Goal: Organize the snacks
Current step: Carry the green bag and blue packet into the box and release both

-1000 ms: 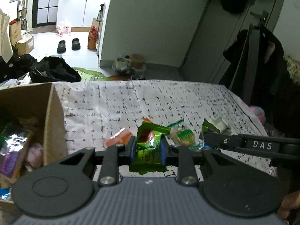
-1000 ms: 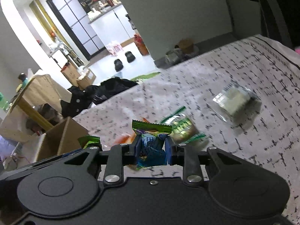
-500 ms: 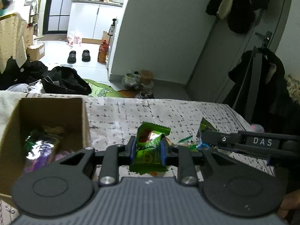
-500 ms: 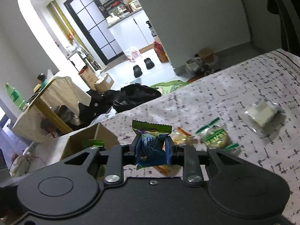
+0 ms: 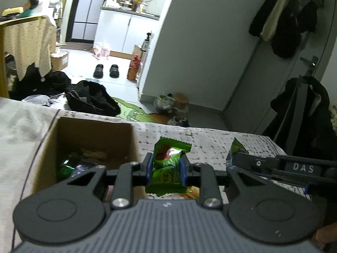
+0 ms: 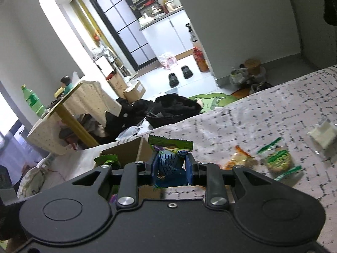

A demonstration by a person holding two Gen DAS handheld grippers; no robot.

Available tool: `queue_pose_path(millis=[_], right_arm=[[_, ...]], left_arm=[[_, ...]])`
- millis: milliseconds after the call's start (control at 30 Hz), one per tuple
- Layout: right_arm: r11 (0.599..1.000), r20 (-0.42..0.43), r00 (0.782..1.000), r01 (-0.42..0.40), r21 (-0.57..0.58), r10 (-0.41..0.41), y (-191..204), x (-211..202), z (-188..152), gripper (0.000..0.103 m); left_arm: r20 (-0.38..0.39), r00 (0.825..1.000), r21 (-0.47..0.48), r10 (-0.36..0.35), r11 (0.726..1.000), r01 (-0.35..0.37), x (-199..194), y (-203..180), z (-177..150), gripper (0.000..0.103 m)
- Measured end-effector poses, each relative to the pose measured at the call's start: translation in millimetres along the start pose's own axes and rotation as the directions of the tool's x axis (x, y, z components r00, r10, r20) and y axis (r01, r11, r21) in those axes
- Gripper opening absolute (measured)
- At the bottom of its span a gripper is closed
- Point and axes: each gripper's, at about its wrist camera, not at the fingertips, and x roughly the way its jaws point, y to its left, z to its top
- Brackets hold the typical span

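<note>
Cardboard box (image 5: 92, 135) contents blurred behind left claw (image 5: 166, 168).

1. The cardboard box (image 5: 92, 135) has its near wall hidden behind the left gripper (image 5: 166, 168); its contents are dim, too dark to identify.
2. The green packet (image 5: 167, 168) has its sides covered by the pads, and its print is too small to read.
3. In the right wrist view, the blue packet (image 6: 171, 164) has its lower end behind the right gripper (image 6: 171, 168).
4. The loose snacks (image 6: 278, 160) on the patterned cloth (image 6: 263, 113) are motion-blurred.
5. The white packet (image 6: 323, 133) is cut off by the picture's edge.
</note>
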Motion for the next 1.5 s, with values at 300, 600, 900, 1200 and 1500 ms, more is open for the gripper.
queue_pose_path(millis=[300,600,900,1200,1500], right_arm=[[0.998,-0.018,0.999,-0.042,-0.039,0.041,27.4,10.2,-4.3,0.026],[0.996,-0.040,0.997,-0.067,-0.061,0.065,51.4,25.0,-11.2,0.026],[0.995,-0.068,0.995,-0.074,-0.068,0.069,65.5,38.2,-18.6,0.026],[0.994,-0.087,0.993,-0.083,-0.073,0.076,72.5,44.8,-22.3,0.026],[0.991,-0.089,0.991,-0.105,-0.082,0.098,84.0,50.4,-20.6,0.026]], left_arm=[[0.014,0.999,-0.045,0.053,0.998,-0.052,-7.5,35.3,1.1,0.025],[0.001,0.995,-0.091,0.096,0.991,-0.096,-3.4,59.3,-2.3,0.025],[-0.032,0.991,-0.128,0.128,0.983,-0.131,1.1,73.7,-3.0,0.028],[0.002,0.981,-0.119,0.193,0.974,-0.191,-14.2,75.0,-3.8,0.043],[0.055,0.977,-0.113,0.205,0.974,-0.197,-31.4,81.8,-1.2,0.043]])
